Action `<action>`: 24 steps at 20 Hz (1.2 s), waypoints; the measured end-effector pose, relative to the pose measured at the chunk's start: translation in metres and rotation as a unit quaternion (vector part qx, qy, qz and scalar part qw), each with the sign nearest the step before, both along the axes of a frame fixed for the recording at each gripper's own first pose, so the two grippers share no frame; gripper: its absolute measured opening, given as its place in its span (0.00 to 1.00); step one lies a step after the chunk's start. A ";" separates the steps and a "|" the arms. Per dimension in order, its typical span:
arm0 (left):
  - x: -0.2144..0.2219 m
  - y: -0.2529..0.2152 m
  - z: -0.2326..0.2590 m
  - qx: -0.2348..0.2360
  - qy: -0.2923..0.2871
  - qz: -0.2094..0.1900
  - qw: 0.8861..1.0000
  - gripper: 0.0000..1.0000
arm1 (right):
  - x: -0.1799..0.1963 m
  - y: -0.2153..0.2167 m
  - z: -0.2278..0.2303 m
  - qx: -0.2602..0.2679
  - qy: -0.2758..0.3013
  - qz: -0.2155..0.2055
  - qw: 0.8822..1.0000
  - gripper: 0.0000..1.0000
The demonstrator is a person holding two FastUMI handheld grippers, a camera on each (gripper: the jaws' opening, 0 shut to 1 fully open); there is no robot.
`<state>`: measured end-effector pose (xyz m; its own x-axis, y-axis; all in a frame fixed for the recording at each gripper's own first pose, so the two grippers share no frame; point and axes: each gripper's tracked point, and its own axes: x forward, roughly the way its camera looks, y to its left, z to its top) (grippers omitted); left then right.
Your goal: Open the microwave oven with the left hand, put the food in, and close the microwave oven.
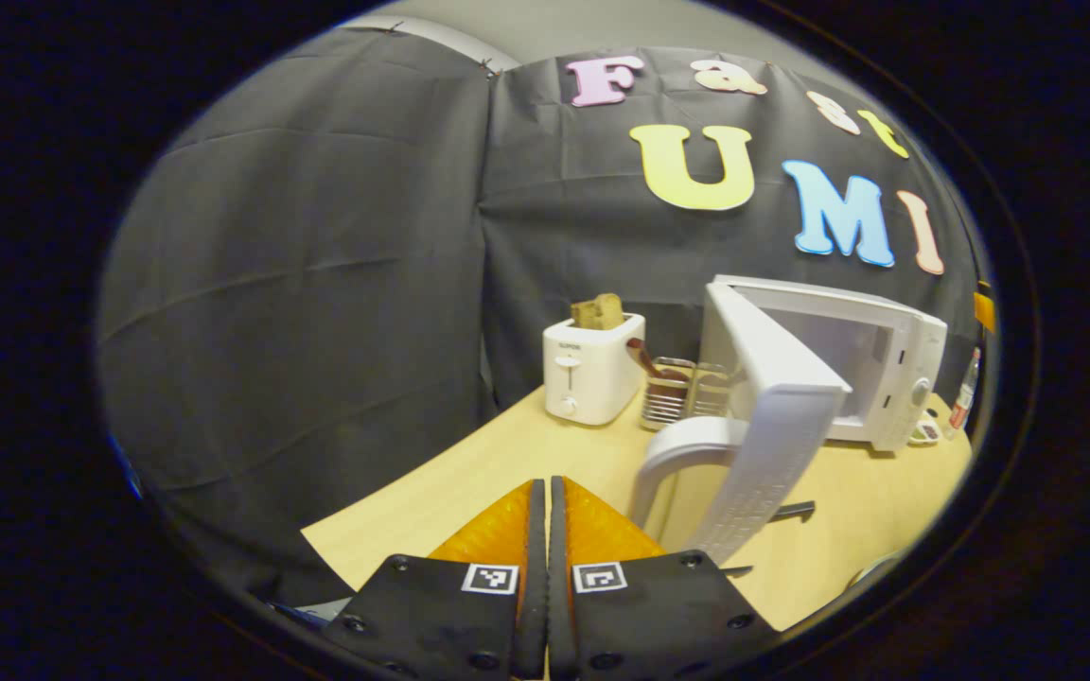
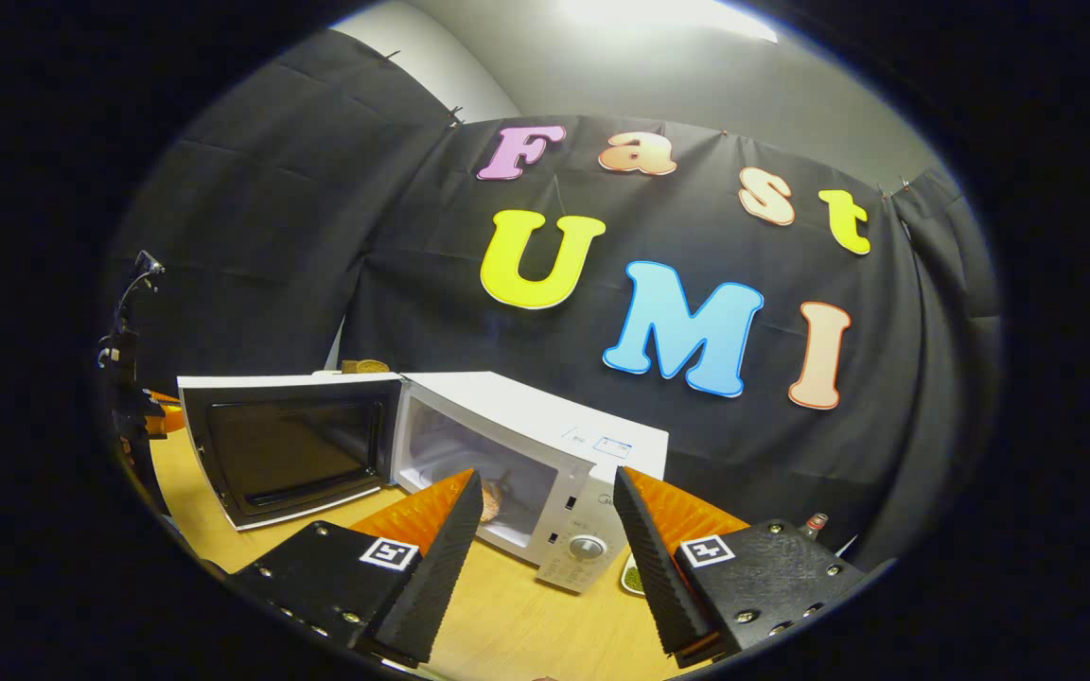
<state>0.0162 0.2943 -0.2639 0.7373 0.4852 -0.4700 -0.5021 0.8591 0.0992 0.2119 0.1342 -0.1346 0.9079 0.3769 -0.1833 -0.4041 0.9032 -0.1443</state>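
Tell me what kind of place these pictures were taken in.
Probably a mock kitchen counter set up in a cloth-walled booth: a white microwave oven with its door open, a white toaster holding bread, and a light wooden table beneath them.

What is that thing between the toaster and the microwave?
In the left gripper view, a wire rack holding a brown utensil stands on the table between the toaster and the open microwave.

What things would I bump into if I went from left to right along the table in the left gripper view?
Toaster with bread sticking out the top → metal utensil rack → open microwave door with its handle → microwave oven → small bottle at the far right.
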 end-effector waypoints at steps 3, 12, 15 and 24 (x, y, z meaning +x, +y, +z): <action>0.003 -0.009 0.000 0.009 0.009 -0.009 1.000 0.07 | -0.005 -0.019 0.004 0.008 0.004 -0.018 1.000 0.85; 0.032 -0.084 0.015 -0.020 -0.006 -0.099 0.995 0.08 | -0.018 -0.046 0.008 0.012 0.008 -0.036 0.999 0.85; 0.052 -0.116 0.019 -0.024 -0.013 -0.143 0.989 0.07 | -0.023 -0.054 0.005 0.005 0.011 -0.042 0.999 0.85; 0.103 -0.185 0.025 -0.051 -0.032 -0.230 0.971 0.07 | -0.034 -0.092 0.004 -0.002 0.019 -0.084 0.996 0.85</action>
<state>0.1191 0.1088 -0.2390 0.8940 0.0507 -0.4453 -0.0649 0.9977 -0.0168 0.1775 0.0427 -0.1307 0.9506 0.2195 -0.2196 -0.2524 0.9582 -0.1348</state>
